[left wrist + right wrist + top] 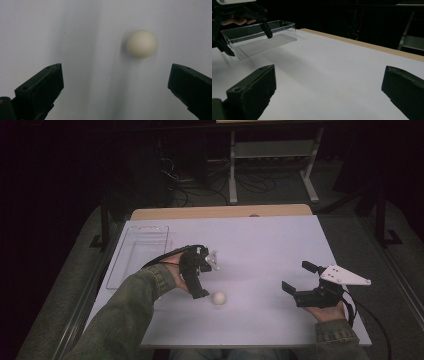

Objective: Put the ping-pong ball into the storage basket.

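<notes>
While the high view takes in the whole white table (260,245), the left gripper view looks almost straight down at the white ball (141,44), which lies on the bare surface ahead of the 2 black jaws and nearer the right one, touching neither. From above, that ball (218,298) sits near the front of the table, just beside the tip of the left gripper (199,279), whose jaws stand wide apart with nothing between them. The right gripper (296,279) is well apart from the ball on the other side, its jaws also spread and empty. Its own view runs low across the table toward the clear plastic tray (259,37) at the far left corner, with the left gripper (235,15) in front of it. No contents show in the tray (140,251) in either view.
</notes>
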`<state>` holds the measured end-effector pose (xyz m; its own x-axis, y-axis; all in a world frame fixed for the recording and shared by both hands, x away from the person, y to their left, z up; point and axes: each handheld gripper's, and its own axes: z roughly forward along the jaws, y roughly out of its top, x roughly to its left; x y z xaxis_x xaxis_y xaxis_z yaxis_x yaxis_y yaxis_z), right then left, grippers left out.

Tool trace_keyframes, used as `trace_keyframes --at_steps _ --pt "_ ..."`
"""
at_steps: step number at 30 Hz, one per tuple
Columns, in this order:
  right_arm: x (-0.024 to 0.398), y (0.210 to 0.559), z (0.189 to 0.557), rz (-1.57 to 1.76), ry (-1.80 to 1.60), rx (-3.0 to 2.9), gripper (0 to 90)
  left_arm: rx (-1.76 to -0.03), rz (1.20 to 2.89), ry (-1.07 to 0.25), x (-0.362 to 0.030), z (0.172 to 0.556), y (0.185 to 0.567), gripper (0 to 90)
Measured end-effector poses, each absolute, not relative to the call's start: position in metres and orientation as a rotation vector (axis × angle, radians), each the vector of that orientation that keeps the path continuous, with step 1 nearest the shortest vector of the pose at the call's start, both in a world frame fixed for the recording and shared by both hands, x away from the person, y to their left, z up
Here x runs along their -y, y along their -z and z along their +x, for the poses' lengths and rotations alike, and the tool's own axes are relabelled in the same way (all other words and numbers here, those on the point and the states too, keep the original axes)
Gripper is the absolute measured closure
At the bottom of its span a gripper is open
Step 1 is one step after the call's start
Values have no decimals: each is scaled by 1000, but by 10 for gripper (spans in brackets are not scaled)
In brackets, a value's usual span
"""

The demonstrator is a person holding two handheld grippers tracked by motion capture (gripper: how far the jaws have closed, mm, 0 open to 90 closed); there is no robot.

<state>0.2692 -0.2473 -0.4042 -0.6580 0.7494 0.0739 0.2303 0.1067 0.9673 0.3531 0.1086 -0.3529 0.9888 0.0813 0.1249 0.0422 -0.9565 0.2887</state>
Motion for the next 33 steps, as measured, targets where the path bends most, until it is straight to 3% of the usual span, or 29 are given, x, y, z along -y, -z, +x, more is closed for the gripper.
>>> trace_keyframes --at_steps 33 --pt "247 405 269 949 -1572 -1959 0 46 2970 -134 -69 346 378 11"
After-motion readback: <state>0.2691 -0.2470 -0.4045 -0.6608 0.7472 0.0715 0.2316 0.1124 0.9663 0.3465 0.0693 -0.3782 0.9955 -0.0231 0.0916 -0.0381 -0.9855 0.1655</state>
